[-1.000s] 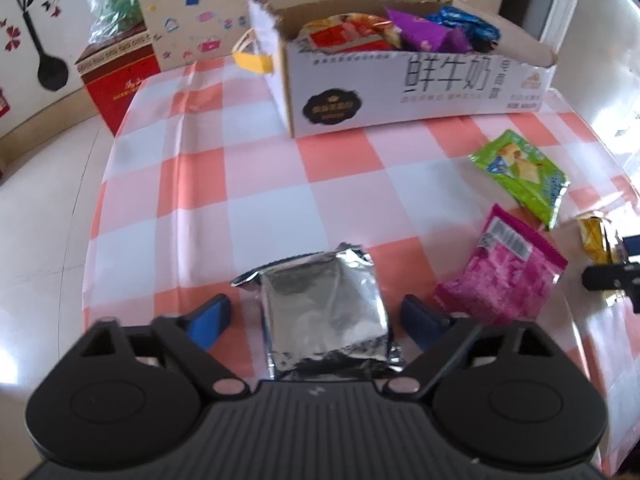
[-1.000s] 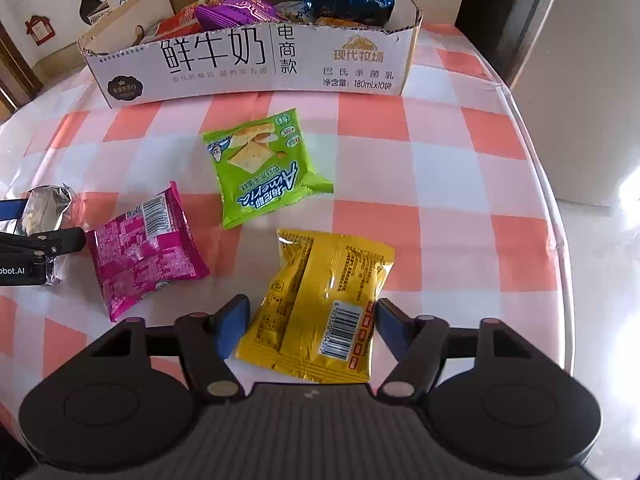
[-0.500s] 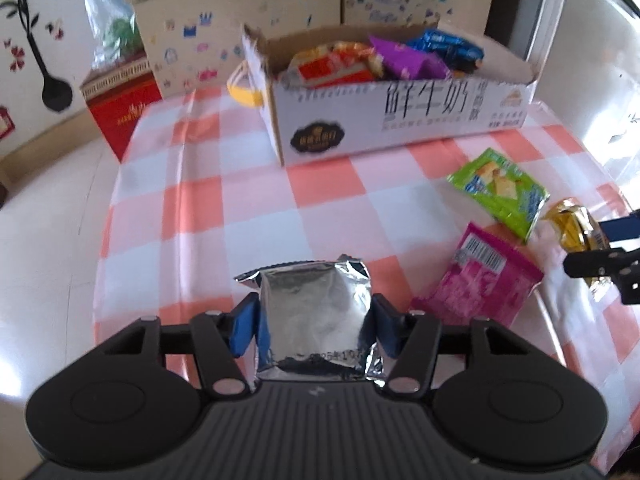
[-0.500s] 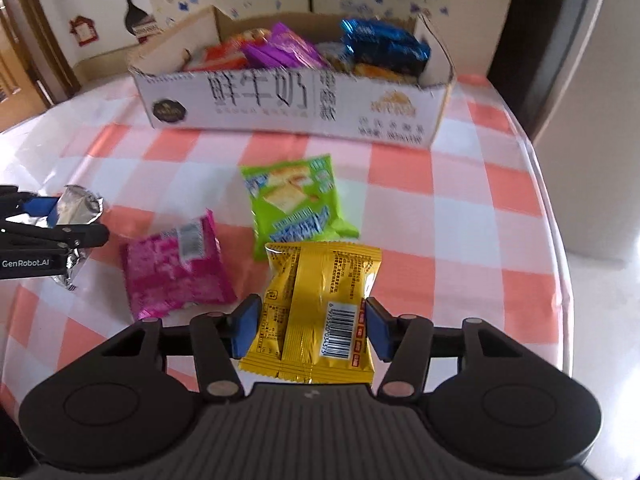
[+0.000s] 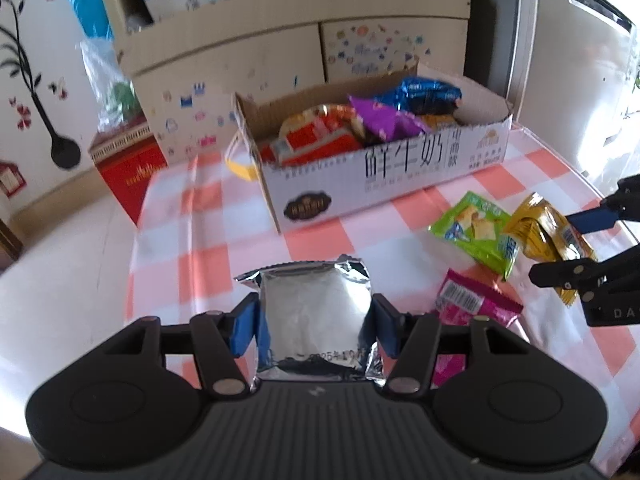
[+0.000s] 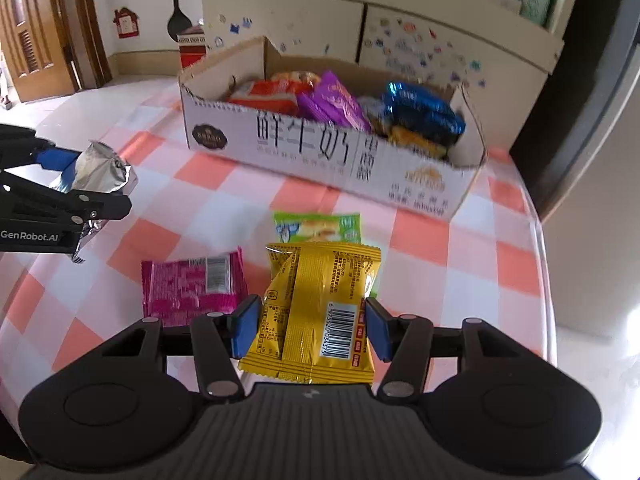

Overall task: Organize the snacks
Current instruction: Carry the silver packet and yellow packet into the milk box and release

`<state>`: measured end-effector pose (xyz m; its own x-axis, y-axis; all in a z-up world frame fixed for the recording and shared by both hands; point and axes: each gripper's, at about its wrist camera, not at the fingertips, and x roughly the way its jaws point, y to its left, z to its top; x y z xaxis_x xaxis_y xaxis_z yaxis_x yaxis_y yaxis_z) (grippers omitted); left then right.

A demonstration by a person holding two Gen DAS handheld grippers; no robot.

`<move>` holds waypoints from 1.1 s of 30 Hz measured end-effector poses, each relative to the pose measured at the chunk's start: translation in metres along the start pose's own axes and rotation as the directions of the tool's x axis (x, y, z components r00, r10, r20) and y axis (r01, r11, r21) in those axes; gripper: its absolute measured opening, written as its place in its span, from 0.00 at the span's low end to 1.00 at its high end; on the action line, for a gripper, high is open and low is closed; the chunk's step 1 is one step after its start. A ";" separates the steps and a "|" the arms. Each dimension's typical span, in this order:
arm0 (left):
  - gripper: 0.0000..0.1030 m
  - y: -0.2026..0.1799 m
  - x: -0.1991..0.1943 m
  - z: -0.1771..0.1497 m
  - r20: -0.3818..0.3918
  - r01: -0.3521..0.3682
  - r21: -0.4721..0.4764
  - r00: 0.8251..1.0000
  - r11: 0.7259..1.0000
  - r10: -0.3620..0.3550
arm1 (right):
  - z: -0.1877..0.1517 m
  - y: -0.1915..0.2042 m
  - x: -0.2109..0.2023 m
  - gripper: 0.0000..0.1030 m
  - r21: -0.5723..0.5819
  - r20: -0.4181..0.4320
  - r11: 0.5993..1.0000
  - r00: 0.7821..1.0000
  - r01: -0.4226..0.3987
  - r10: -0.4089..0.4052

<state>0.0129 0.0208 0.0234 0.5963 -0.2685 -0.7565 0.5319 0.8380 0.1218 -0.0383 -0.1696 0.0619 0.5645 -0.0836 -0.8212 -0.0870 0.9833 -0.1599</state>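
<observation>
While the left gripper (image 5: 314, 326) is clamped on the silver packet (image 5: 316, 312) and the right gripper (image 6: 312, 328) on the yellow packet (image 6: 320, 312), both seemingly lifted off the checked table (image 6: 420, 248), either slick wrapper could slip short of the cardboard box (image 6: 320, 152).

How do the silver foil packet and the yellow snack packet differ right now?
The silver foil packet is plain and nearly unprinted; the yellow snack packet carries text and a barcode. Silver sits in the left gripper, yellow in the right gripper. Both are clamped by their side edges.
</observation>
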 end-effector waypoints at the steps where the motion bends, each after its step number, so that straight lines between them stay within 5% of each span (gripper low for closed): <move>1: 0.57 0.000 -0.002 0.002 0.006 0.002 0.001 1.000 1.000 -0.002 | 0.001 0.000 -0.001 0.60 -0.005 0.005 1.000 1.000 0.000 0.000; 22: 0.57 -0.018 -0.017 0.059 0.170 -0.052 0.069 0.985 0.996 0.039 | 0.048 -0.014 -0.007 0.60 -0.054 0.151 0.997 0.987 0.055 -0.046; 33: 0.57 0.002 -0.005 0.097 0.225 -0.066 -0.076 0.971 0.995 0.082 | 0.074 -0.033 -0.018 0.60 0.002 0.258 0.998 0.964 0.067 -0.065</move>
<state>0.0689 -0.0223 0.0900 0.7578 -0.2990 -0.5799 0.4442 0.8875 0.1229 0.0148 -0.1890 0.1225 0.7615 -0.1032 -0.6399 -0.0474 0.9757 -0.2137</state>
